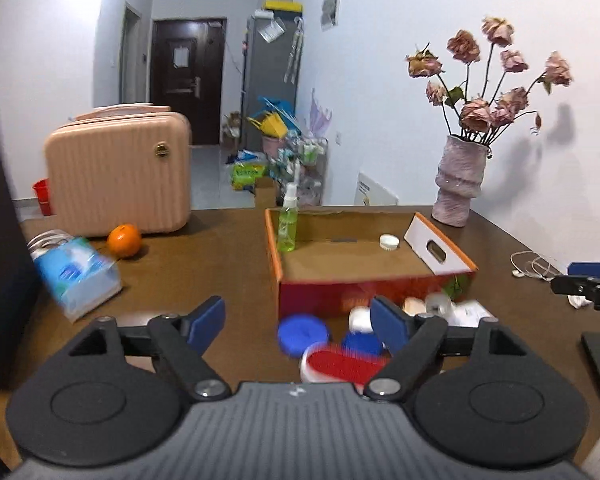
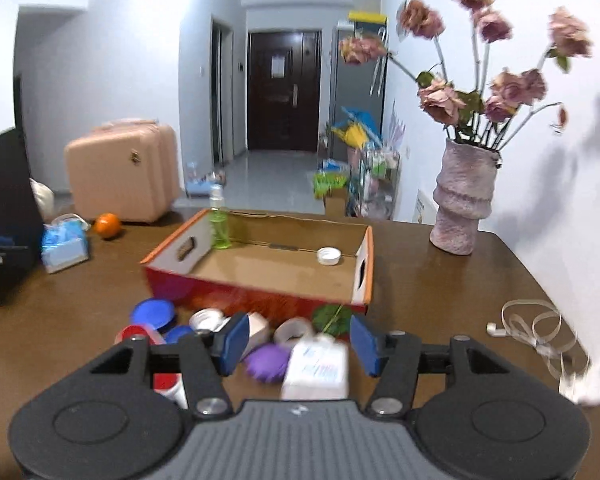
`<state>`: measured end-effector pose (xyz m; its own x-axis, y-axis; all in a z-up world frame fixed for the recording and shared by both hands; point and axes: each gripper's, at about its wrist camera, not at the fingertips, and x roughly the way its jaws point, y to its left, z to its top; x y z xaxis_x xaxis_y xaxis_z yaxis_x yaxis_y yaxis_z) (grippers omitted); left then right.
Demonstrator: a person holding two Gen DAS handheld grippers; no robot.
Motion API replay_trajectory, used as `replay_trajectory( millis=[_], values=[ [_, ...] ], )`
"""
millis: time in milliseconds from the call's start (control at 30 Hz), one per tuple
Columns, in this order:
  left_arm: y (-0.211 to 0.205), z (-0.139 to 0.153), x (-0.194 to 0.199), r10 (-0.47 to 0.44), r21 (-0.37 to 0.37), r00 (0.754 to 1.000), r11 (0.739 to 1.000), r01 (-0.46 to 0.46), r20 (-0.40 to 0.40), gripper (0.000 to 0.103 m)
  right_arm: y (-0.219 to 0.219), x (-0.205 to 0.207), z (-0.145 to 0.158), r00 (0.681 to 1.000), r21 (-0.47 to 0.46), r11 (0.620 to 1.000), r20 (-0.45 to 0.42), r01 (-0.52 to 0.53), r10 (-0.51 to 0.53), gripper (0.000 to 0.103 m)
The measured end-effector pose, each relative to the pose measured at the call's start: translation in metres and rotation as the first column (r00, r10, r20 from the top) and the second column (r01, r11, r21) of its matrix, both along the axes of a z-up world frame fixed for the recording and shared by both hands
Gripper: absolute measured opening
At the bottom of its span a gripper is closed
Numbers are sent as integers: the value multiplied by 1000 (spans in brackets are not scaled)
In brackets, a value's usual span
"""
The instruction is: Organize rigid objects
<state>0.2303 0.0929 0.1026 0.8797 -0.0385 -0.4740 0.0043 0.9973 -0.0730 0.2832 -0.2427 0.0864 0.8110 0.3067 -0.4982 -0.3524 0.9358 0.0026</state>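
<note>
An open cardboard box (image 1: 364, 264) (image 2: 260, 268) with red sides sits mid-table. It holds a green spray bottle (image 1: 287, 224) (image 2: 219, 226) and a white cap (image 1: 389, 242) (image 2: 329, 256). In front of it lie loose items: a blue lid (image 1: 302, 334) (image 2: 153, 313), a red-and-white brush (image 1: 336, 364), a purple object (image 2: 266, 364), a white box (image 2: 318, 368) and small white jars (image 2: 208, 319). My left gripper (image 1: 298, 324) is open and empty above the blue lid. My right gripper (image 2: 298, 344) is open and empty above the white box.
A pink vase of dried roses (image 1: 458, 184) (image 2: 462, 200) stands at the back right. An orange (image 1: 124, 240) (image 2: 108, 225), a blue tissue pack (image 1: 78, 276) (image 2: 64, 246) and a pink case (image 1: 118, 172) are on the left. White earphone cable (image 2: 536, 328) lies right.
</note>
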Motion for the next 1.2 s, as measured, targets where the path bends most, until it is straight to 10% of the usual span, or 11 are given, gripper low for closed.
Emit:
replay_trajectory(
  millis=[500,900,1200],
  values=[
    [-31,-72,-185,19,-10,997,1000,-19,74,93,-2,-175,-76,995,104,992,62,69,-76,67],
    [-37,-95,-131,-4,-13,1000,1000,4,-18,93,0,-126,-111,994,122,987,-43,104,-100,54],
    [-33,-97,-21,-81,-42,996,996,79,-43,90,10,-39,-129,986,182,974,-120,132,-112,36]
  ],
)
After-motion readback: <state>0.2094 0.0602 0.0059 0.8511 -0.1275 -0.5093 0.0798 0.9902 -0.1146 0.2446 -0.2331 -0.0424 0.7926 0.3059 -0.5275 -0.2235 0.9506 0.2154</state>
